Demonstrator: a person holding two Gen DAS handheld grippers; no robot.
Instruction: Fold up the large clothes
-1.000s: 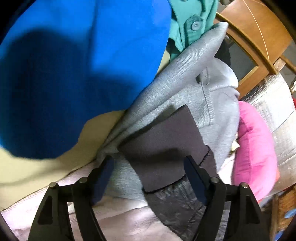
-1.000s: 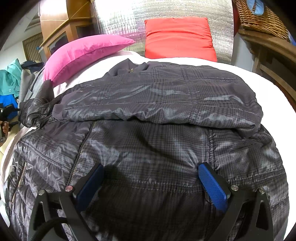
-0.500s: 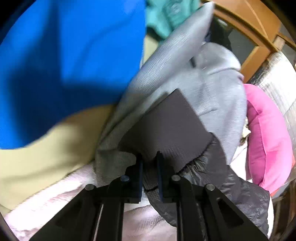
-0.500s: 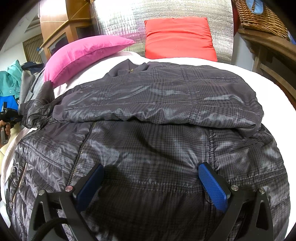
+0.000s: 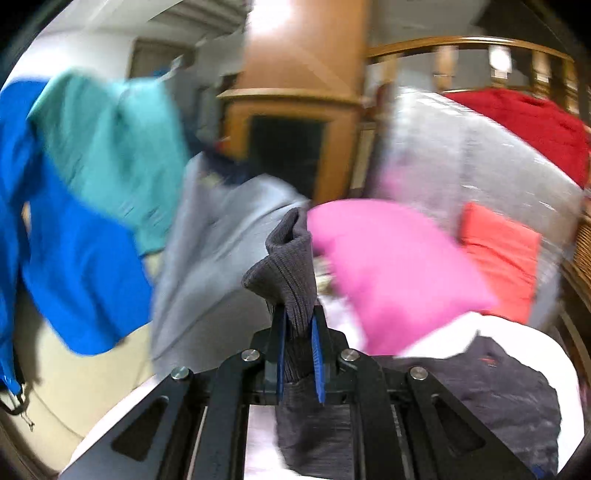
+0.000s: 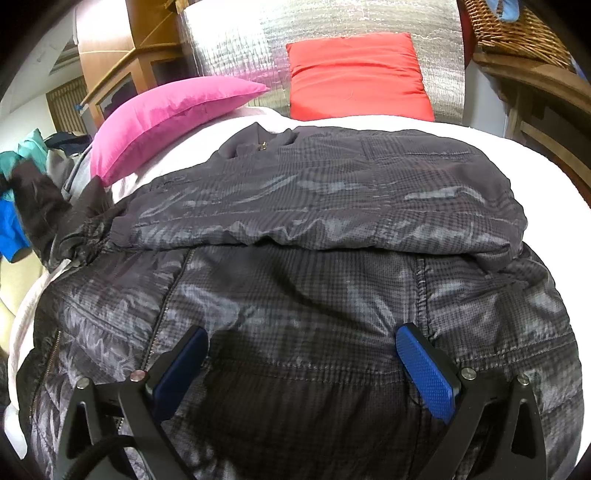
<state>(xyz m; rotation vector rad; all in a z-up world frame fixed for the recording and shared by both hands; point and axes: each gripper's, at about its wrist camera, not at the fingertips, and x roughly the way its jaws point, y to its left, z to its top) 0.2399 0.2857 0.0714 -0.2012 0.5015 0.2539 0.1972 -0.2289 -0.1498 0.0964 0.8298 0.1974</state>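
Observation:
A dark grey quilted jacket [image 6: 314, 229] lies on the white bed [image 6: 535, 162], one sleeve folded across its chest. My left gripper [image 5: 298, 332] is shut on the knitted cuff [image 5: 291, 266] of the other sleeve and holds it lifted off the bed; that raised sleeve shows at the left in the right wrist view [image 6: 40, 206]. Part of the jacket body [image 5: 509, 391] lies lower right in the left wrist view. My right gripper [image 6: 301, 354] is open and empty, low over the jacket's hem area.
A pink pillow [image 6: 162, 118] and a red pillow [image 6: 354, 74] lie at the bed's head against a silver panel [image 6: 236, 40]. Blue [image 5: 66, 266], teal [image 5: 110, 147] and grey clothes [image 5: 210, 258] hang left. A wooden cabinet [image 5: 291, 122] stands behind. A wicker basket [image 6: 517, 33] sits right.
My left gripper closed on the sleeve cuff and lifted it, swinging up and right toward the pillows. The right gripper has stayed still and open.

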